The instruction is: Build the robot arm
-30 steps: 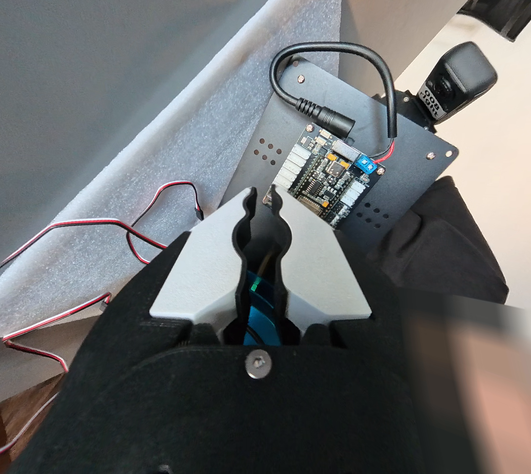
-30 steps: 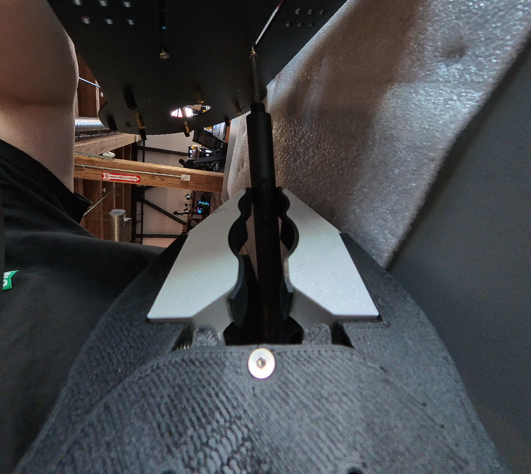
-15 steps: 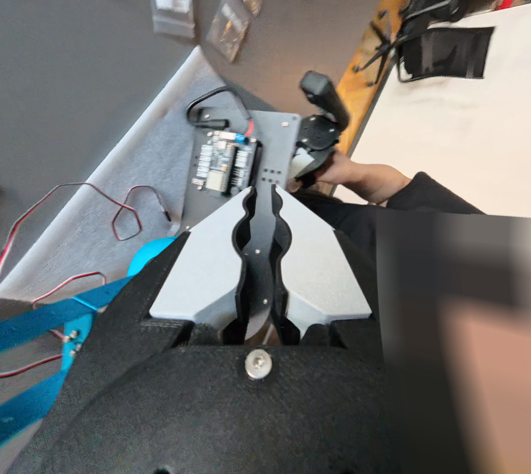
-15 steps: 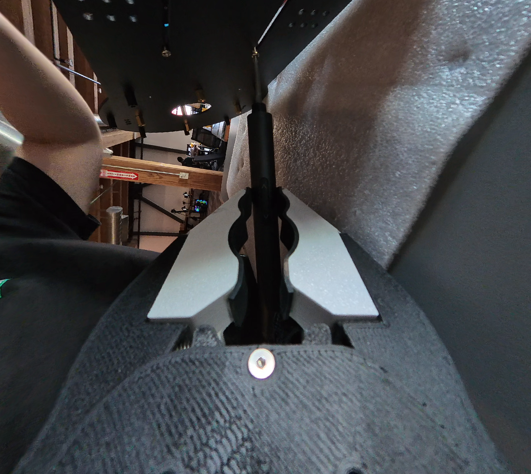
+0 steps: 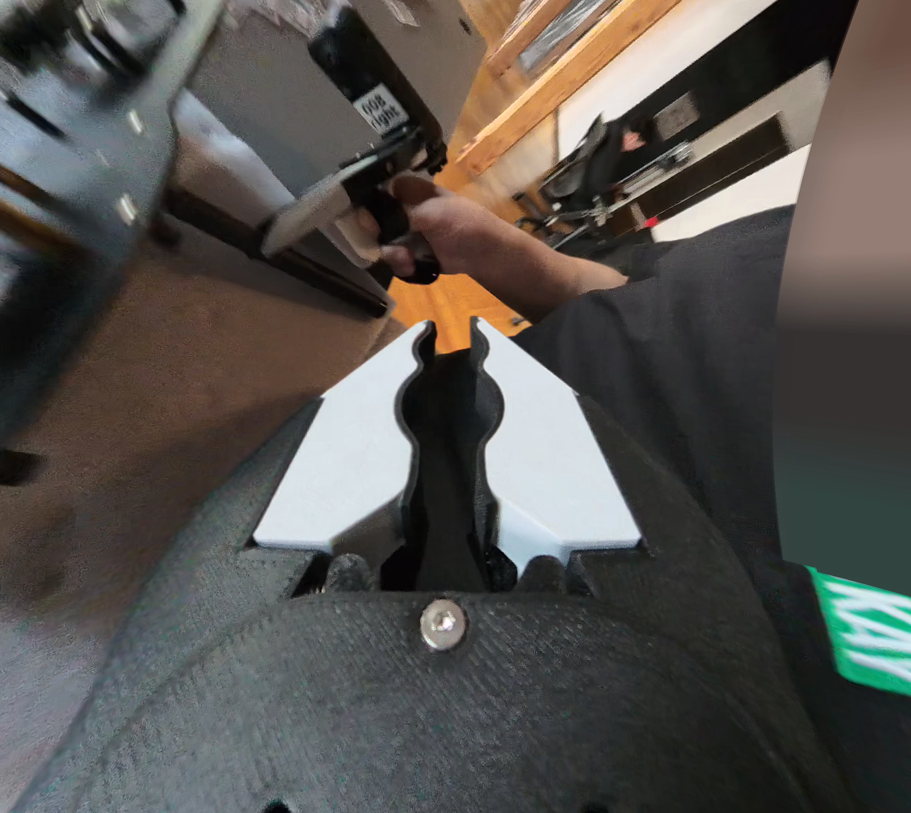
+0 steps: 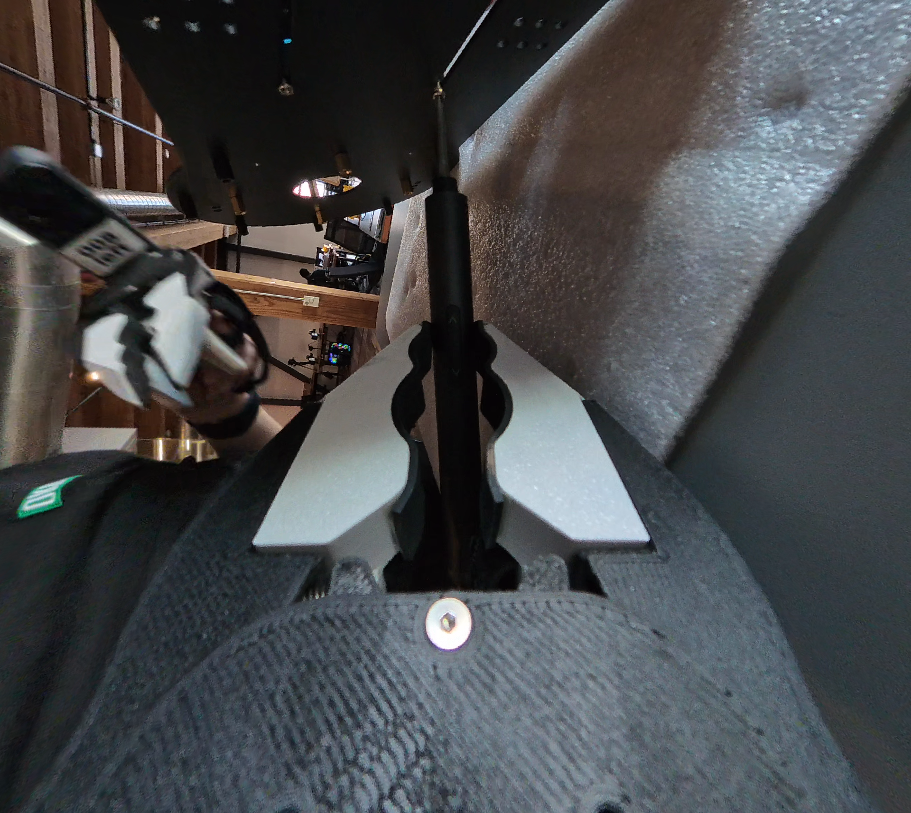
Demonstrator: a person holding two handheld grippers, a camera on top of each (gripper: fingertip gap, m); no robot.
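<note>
My right gripper (image 6: 452,327) is shut on a black screwdriver (image 6: 449,267) that points up along the fingers. The screwdriver's thin tip meets a screw (image 6: 437,92) on the underside of a tilted black metal plate (image 6: 345,25). My left gripper (image 5: 453,331) is shut with only a narrow slit at the tips, and nothing is in it. It is held in the air, away from the plate. It also shows at the left of the right wrist view (image 6: 138,355), held by a hand. The left wrist view is blurred and shows the right gripper (image 5: 315,217) in a hand, beside the plate (image 5: 98,124).
A white foam sheet (image 6: 665,173) rises close on the right of the screwdriver, on a grey mat (image 6: 813,395). A black garment with a green patch (image 5: 690,395) lies under both grippers. Wooden beams (image 5: 567,65) and shelves stand behind. One gripper's finger ends stand about 15 cm off the other's.
My left gripper has swung away from the plate and its circuit board, and now faces the right gripper and hand. The right gripper and screwdriver have stayed put. The left gripper came into the right view.
</note>
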